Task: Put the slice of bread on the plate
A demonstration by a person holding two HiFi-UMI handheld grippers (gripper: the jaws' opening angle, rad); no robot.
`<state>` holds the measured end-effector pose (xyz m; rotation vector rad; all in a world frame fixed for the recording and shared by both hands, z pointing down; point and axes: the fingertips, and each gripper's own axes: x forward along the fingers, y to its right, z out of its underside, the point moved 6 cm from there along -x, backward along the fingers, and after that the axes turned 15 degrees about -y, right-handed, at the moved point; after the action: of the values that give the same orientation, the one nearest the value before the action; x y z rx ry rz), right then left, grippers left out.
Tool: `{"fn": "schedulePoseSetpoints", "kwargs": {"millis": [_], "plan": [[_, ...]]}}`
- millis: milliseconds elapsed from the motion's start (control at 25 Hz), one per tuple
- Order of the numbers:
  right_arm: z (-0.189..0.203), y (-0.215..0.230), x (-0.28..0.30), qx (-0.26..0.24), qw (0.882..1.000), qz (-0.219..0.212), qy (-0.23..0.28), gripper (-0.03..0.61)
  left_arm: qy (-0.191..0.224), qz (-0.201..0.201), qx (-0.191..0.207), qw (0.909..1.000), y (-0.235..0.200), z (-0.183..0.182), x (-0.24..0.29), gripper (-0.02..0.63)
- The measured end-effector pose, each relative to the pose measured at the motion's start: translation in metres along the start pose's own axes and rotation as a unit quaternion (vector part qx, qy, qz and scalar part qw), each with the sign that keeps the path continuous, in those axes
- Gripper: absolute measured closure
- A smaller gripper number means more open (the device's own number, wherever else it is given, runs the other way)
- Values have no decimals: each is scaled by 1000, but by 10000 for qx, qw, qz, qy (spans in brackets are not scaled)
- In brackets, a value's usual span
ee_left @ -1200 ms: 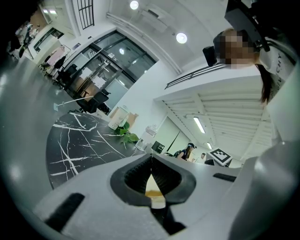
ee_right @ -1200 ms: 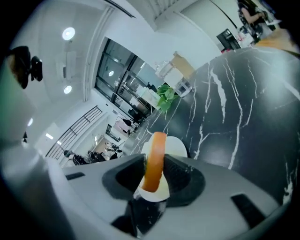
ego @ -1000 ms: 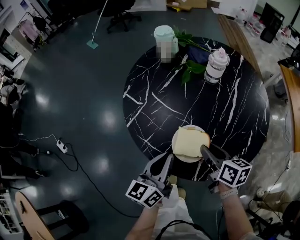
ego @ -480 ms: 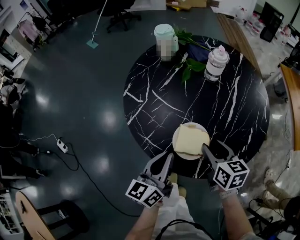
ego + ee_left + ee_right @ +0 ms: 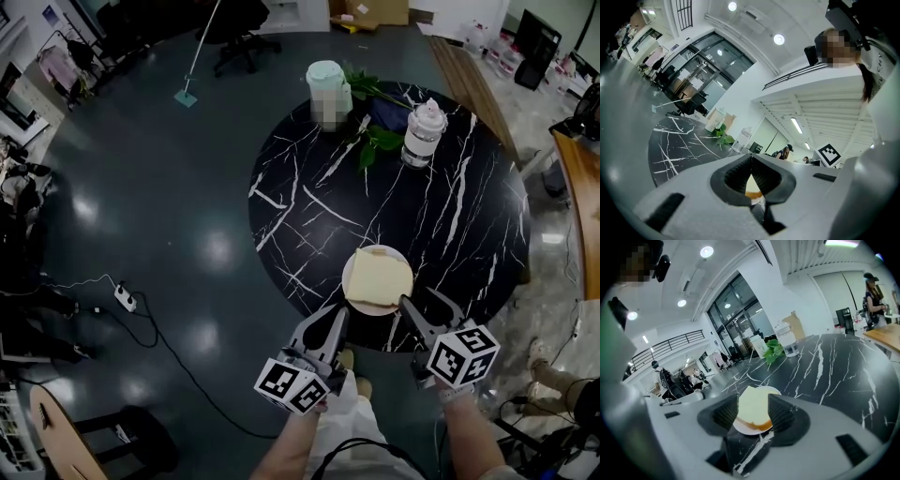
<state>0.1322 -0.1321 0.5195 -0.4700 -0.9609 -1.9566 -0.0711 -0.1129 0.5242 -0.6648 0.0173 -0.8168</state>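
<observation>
The slice of bread [image 5: 381, 277] lies flat on the white plate [image 5: 346, 281] near the front edge of the round black marble table [image 5: 450, 234]. My right gripper [image 5: 424, 304] hovers just short of the plate with its jaws open and nothing between them. In the right gripper view the bread [image 5: 753, 407] and the plate [image 5: 743, 428] show beyond the open right gripper [image 5: 753, 403]. My left gripper [image 5: 330, 317] hangs off the table's front edge, left of the plate, shut on nothing. In the left gripper view, the tips of the left gripper [image 5: 751, 165] meet.
At the table's far side stand a mint-green jug [image 5: 326, 86], a clear jar with a white lid [image 5: 420, 131] and green leaves [image 5: 377, 141]. A power strip [image 5: 124, 297] with cable lies on the floor at the left. A wooden chair [image 5: 56, 427] stands at the lower left.
The right gripper's jaws have opened off the bread and drawn back a little toward me. The bread stays on the plate. The left gripper has not moved.
</observation>
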Motion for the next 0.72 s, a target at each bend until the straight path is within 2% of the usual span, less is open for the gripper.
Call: {"fn": "schedulePoseSetpoints", "kwargs": {"millis": [200, 240, 320, 440, 720], "plan": [[6, -14, -14, -103, 9998, -129, 102, 394, 5, 53, 104, 9999, 14, -1, -3, 606], [7, -17, -18, -137, 9998, -135, 108, 410, 3, 72, 130, 9999, 18, -1, -4, 607], [10, -22, -24, -192, 9996, -149, 115, 490, 8, 113, 190, 9998, 24, -2, -6, 607], [15, -31, -32, -248, 9993, -260, 79, 539, 4, 167, 284, 9995, 33, -1, -10, 607], [16, -57, -54, -472, 9974, -533, 148, 560, -60, 207, 387, 9990, 57, -7, -16, 607]]}}
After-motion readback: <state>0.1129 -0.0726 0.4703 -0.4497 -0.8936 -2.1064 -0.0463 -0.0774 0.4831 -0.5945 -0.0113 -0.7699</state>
